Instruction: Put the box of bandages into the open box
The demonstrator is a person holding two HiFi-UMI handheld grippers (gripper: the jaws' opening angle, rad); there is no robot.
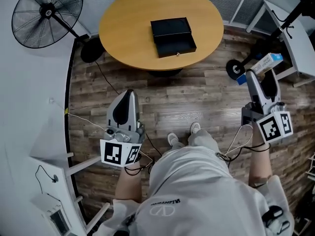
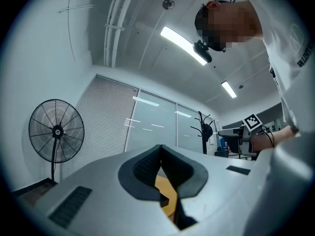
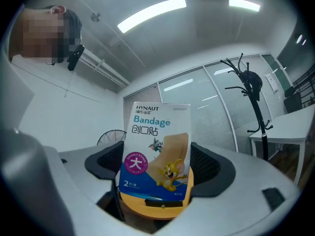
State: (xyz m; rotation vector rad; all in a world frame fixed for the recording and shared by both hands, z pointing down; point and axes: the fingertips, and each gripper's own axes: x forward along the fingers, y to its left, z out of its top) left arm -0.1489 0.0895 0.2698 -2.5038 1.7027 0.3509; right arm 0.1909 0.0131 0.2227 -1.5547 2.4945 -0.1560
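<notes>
An open black box point(image 1: 173, 36) lies on the round wooden table point(image 1: 123, 23) ahead of me, its lid laid back. My right gripper point(image 1: 261, 75) is held over the floor at the right, far from the table, shut on the box of bandages point(image 1: 268, 63). In the right gripper view the white and blue bandage box point(image 3: 156, 151) stands upright between the jaws of the right gripper point(image 3: 155, 168), with the table and black box point(image 3: 160, 204) small below it. My left gripper point(image 1: 129, 94) hangs over the floor at the left, shut and holding nothing; the left gripper point(image 2: 161, 156) shows its pads meeting.
A standing fan point(image 1: 47, 14) is at the far left of the table. A white desk point(image 1: 290, 31) with a wheeled base stands at the right, white furniture point(image 1: 49, 181) at the lower left. Cables trail on the wooden floor point(image 1: 177, 102). A coat stand point(image 3: 252, 97) stands by the glass wall.
</notes>
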